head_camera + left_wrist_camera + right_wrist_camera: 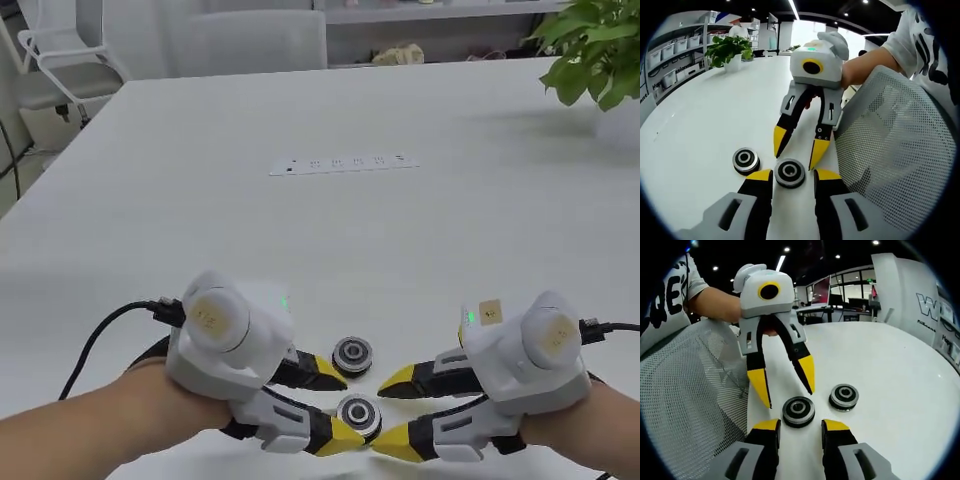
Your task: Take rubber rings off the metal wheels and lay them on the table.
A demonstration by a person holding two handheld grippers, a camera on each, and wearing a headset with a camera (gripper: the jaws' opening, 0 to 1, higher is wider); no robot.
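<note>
A white power strip [343, 163] lying flat, a leafy potted plant [590, 45] far right, a white chair [75, 55] far left

Saw black-and-silver near wheel [358, 413] and far wheel [352, 354], white desk [350, 230], yellow-tipped black jaws on white left gripper [355, 410] and right gripper [376, 418], green plant [595, 50] at desk's far right corner.

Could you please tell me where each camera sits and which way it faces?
Head view: on the headset, looking down at the white table; both forearms show.
Left gripper view: on the left gripper, facing the right gripper, forearm and shirt.
Right gripper view: the reverse, facing the left gripper, forearm, shirt.
All share the nearer black-ringed metal wheel.
</note>
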